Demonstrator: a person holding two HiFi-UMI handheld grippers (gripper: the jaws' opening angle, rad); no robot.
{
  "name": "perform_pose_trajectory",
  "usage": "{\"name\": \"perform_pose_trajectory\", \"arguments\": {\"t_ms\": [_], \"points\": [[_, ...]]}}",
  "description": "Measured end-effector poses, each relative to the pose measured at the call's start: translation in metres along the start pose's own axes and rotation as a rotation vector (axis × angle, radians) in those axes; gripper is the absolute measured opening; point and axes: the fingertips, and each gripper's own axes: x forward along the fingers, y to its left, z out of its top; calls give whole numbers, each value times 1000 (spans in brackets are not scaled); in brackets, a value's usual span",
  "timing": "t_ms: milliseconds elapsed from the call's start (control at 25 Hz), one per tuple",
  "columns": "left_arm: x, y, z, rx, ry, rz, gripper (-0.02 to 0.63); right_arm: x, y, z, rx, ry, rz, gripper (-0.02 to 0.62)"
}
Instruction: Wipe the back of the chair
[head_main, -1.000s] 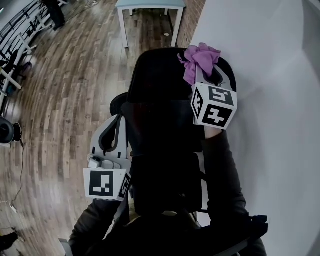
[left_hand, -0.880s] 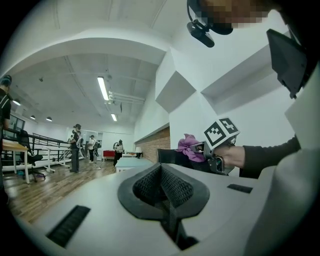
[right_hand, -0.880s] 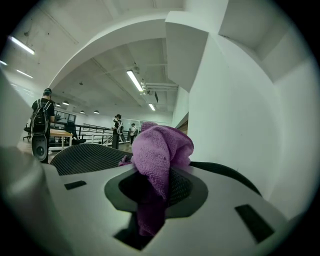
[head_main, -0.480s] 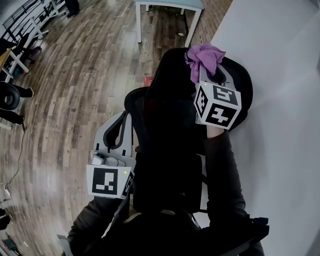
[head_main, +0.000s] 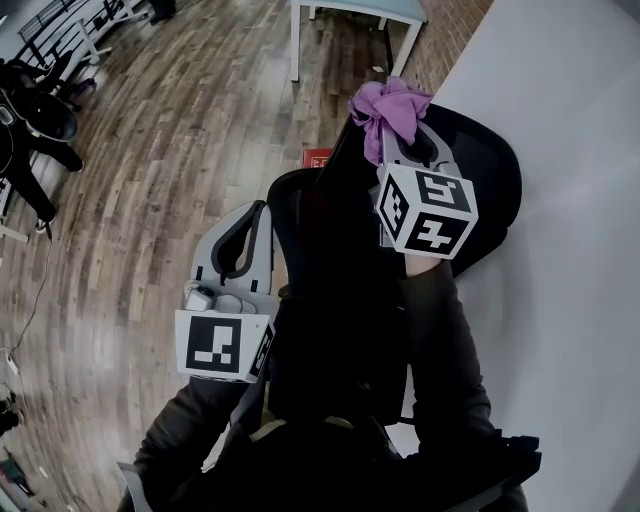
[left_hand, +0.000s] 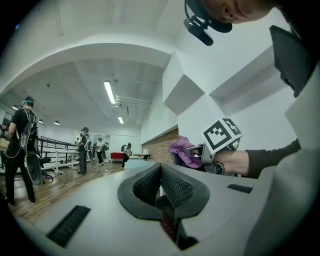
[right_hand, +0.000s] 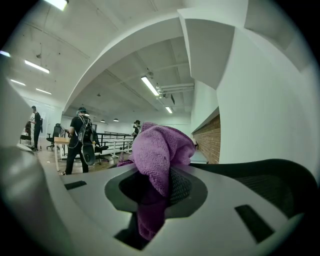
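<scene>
At twelve o'clock, my right gripper (head_main: 398, 148) clamps the purple cloth (head_main: 388, 110) beside the black chair back (head_main: 485, 185). At nine o'clock, my left gripper (head_main: 245, 225) is closed and empty. I should press the cloth flat and stroke evenly.

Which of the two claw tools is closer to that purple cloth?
Right. The right gripper is shut on the purple cloth at the chair back. The left gripper, shut and empty, sits at the chair's left side, apart from it.
</scene>
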Motion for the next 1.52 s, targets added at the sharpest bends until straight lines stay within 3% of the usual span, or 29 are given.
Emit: {"name": "perform_pose_trajectory", "arguments": {"t_ms": [440,680,1240,1520], "points": [[75,-12,29,4,-122,-111,6,-15,55,-16,-4,-59,67,78],[94,-33,31,-18,-67,-110,6,-22,48,-7,-15,-53,79,78],[136,-72,11,27,24,-138,6,-23,9,-17,33,-42,105,78],[135,-93,0,100,26,-151,6,-31,-20,-31,72,-33,91,78]]}}
